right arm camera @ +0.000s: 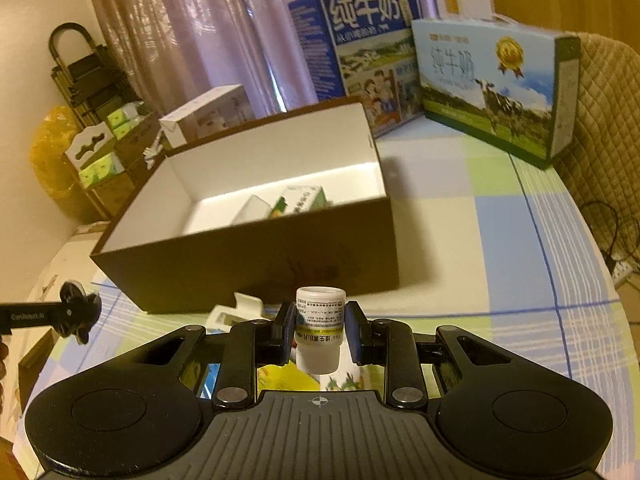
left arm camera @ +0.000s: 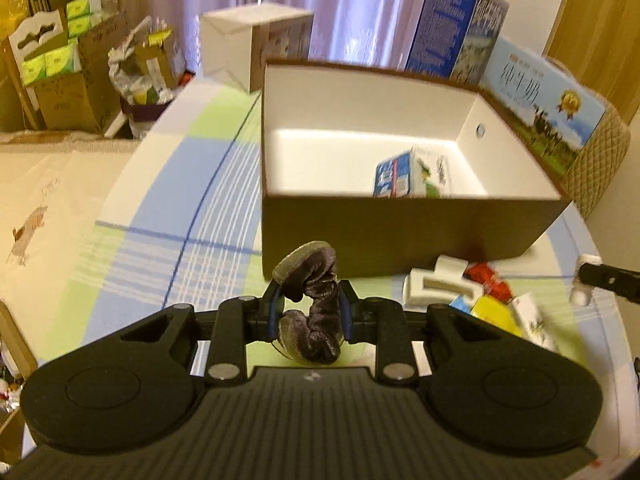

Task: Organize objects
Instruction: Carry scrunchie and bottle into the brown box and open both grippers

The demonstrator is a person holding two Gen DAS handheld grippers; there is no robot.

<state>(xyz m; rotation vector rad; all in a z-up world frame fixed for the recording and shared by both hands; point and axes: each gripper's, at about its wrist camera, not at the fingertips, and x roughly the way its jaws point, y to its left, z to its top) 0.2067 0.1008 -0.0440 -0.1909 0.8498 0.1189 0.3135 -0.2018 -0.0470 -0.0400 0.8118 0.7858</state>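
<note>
My left gripper is shut on a dark purple velvet scrunchie, held above the checked tablecloth just in front of the brown cardboard box. The box is white inside and holds a small blue and green carton. My right gripper is shut on a small white pill bottle with a printed label, upright, also in front of the brown box. A green carton lies inside the box. Part of the left gripper shows at the left edge of the right wrist view.
Loose items lie before the box: a white plastic clip, red and yellow packets. Two milk cartons and a white box stand behind. A quilted chair back is at the right. Cardboard boxes stand beyond the table's left edge.
</note>
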